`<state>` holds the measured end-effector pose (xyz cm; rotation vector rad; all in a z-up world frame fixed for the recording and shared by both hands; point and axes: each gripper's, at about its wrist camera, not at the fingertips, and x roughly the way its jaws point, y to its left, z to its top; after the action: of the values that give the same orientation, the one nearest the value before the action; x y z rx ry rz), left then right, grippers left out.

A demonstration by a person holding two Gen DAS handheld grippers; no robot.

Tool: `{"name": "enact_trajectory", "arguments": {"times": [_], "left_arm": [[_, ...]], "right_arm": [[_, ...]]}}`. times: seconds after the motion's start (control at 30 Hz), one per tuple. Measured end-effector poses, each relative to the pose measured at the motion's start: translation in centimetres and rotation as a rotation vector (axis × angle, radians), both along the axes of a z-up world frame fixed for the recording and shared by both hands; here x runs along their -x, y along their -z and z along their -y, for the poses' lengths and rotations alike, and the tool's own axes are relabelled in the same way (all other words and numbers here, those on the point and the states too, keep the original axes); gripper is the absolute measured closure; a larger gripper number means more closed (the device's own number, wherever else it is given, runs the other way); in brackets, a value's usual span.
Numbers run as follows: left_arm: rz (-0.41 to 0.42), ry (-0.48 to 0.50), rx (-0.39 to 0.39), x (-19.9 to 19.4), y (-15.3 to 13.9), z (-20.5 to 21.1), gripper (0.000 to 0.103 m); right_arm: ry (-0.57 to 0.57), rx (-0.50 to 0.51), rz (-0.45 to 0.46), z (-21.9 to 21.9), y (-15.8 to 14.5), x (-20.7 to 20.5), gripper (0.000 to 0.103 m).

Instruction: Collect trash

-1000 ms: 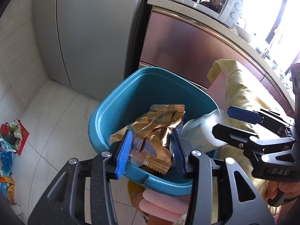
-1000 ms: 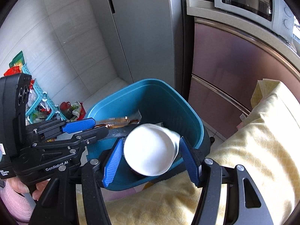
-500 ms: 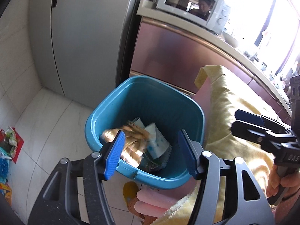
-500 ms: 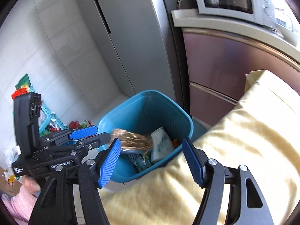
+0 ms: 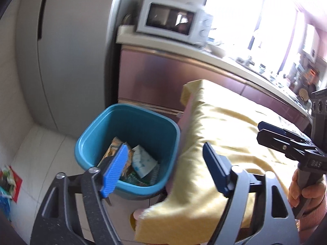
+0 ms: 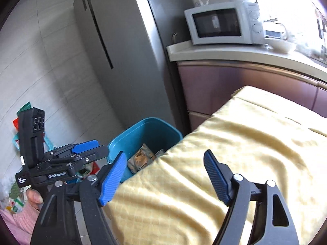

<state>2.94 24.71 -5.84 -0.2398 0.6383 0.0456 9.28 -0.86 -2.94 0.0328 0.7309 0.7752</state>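
Left gripper (image 5: 165,169): yours stands with its blue pads spread wide and nothing between them; it hangs above the near rim of the bin and the cloth's edge
Right gripper (image 6: 166,176): jaws likewise wide apart and empty; it sits over the yellow cloth, with the bin just beyond its left pad
Bin (image 5: 96,130): a teal plastic tub with rounded corners, standing on the floor right against the end of the cloth-covered surface
Trash (image 5: 143,160): it lies in the bottom of the bin; you can make out a brown-gold wrapper (image 6: 141,157), a white-and-blue packet and something green and ridged beneath
Surface: a yellow cloth (image 6: 235,153) covers it, creased and sunlit; its frayed edge droops over the corner nearest you
Floor (image 5: 38,153): pale tiles; colourful packets (image 5: 9,180) lie scattered at the far left by the wall
Room: a kitchen; a tall grey refrigerator (image 6: 114,47) stands behind the bin; beside it a mauve cabinet (image 5: 155,79) carries a pale countertop with a white microwave (image 6: 221,23) on it
Light: a bright window washes out the far end of the counter; what stands there is too blurred to name
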Motion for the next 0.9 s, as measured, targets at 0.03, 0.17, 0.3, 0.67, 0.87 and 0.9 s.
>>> {"name": "enact_trajectory", "arguments": {"times": [0.03,0.17,0.3,0.67,0.87,0.9], "left_arm": [[0.016,0.009,-0.02,0.3,-0.3,0.8,0.023],[0.084,0.009,-0.064,1.3,-1.3,3.8,0.005],[0.142,0.007,-0.126,2.2,-1.8,7.2,0.005],[0.237,0.037,-0.175,3.7,-2.5,13.5,0.005],[0.271,0.045,-0.175,4.0,-2.8,14.9,0.005],[0.277,0.043,-0.179,4.0,-2.8,15.0,0.005]], "right_arm": [[0.02,0.001,0.013,0.7,0.0,0.4,0.026],[0.129,0.013,0.079,3.7,0.1,2.4,0.017],[0.25,0.012,0.13,6.9,0.5,4.1,0.012],[0.467,0.037,0.299,12.9,0.2,8.4,0.007],[0.549,0.03,0.331,14.6,0.3,9.6,0.007],[0.559,0.029,0.333,14.9,0.4,9.8,0.007]]}}
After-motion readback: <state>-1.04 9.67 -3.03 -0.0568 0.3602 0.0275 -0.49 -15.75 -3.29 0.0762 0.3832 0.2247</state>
